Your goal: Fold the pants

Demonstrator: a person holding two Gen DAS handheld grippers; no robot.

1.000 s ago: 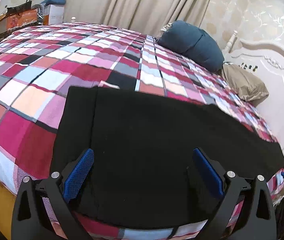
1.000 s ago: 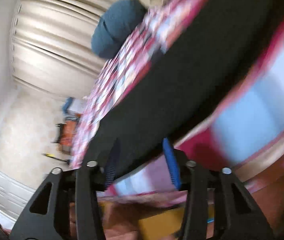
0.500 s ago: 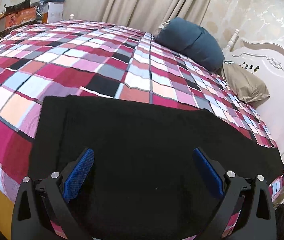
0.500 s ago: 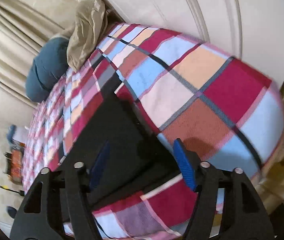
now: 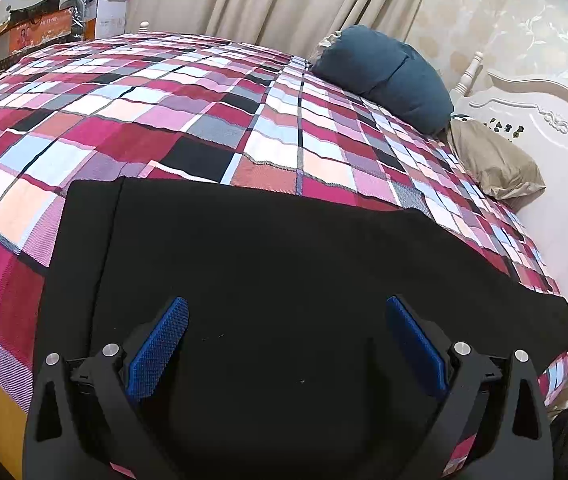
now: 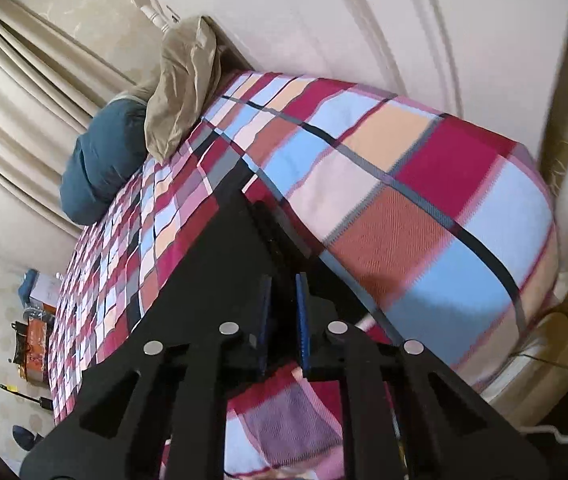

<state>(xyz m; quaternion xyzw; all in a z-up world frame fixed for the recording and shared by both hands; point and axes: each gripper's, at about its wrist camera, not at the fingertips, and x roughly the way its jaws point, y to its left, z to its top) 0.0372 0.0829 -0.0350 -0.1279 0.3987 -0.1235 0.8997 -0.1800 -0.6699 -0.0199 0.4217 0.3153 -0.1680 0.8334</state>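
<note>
Black pants (image 5: 284,264) lie flat along the near edge of a plaid bed, stretching from left to right. My left gripper (image 5: 284,312) hovers over their middle part, jaws wide open and empty. In the right wrist view the pants (image 6: 208,264) run away to the left, and my right gripper (image 6: 284,284) is shut on their right end near the bed's corner, with black cloth between the blue pads (image 6: 301,312).
The plaid bedspread (image 5: 204,120) covers the whole bed. A blue pillow (image 5: 387,76) and a tan pillow (image 5: 495,160) lie by the white headboard (image 5: 555,152). Boxes and bags (image 5: 44,32) stand beyond the far left side. Curtains hang behind.
My right gripper swung around to the pants' end and closed on it; half a second ago its jaws were open. My left gripper shifted slightly over the pants, still open.
</note>
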